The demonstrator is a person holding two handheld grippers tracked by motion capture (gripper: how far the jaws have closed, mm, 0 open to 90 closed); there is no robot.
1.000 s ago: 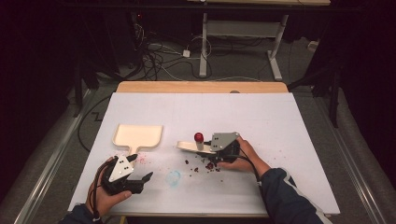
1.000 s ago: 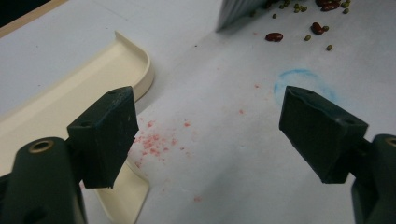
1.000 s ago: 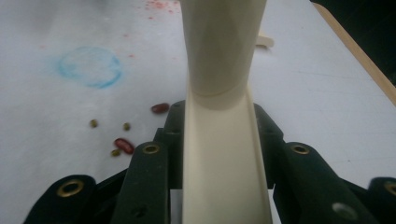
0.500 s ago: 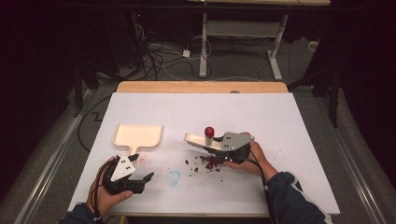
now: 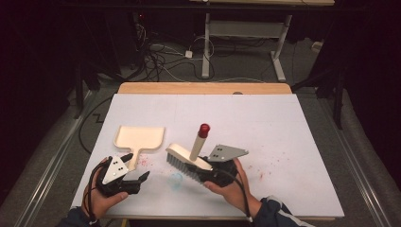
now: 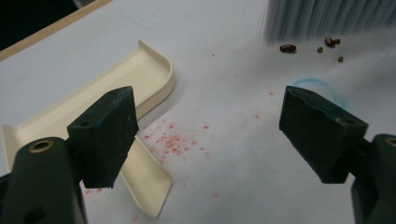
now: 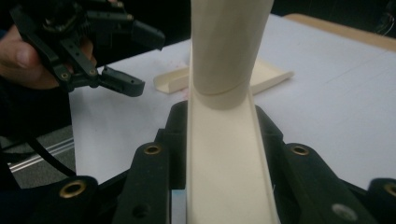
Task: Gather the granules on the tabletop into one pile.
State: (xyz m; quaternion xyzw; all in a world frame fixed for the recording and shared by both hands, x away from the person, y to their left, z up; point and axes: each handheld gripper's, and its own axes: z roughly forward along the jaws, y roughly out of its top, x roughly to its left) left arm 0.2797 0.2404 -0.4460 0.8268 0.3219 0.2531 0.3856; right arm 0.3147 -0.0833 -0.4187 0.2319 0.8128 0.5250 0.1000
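I have the right tool [image 5: 208, 172] clamped on the body of the brush [image 5: 185, 158], the cream back pinched between its jaws and the red-capped handle slanting up and away. The left tool [image 5: 135, 177] stands wide open with nothing in it, hovering just over the dustpan [image 5: 139, 137] handle, which lies flat on the counter [image 5: 283, 123].

The beans [image 6: 288, 48] sit by the bristle edge, on the brush's dustpan side; only a few show in the left gripper view, and I can't tell how many hide under the bristles. Pink crumbs [image 6: 175, 140] lie between brush and dustpan, close beside the dustpan handle.

To do this sweep well, I judge I should first close the left tool on the dustpan handle and press its open lip flat to the counter, facing the brush, so nothing slips under. Then I'd lower the brush until the bristle tips just bend, keep it tilted toward the dustpan, and pull in short, slow strokes; beans roll, so a fast flick would scatter them past the dustpan's sides.
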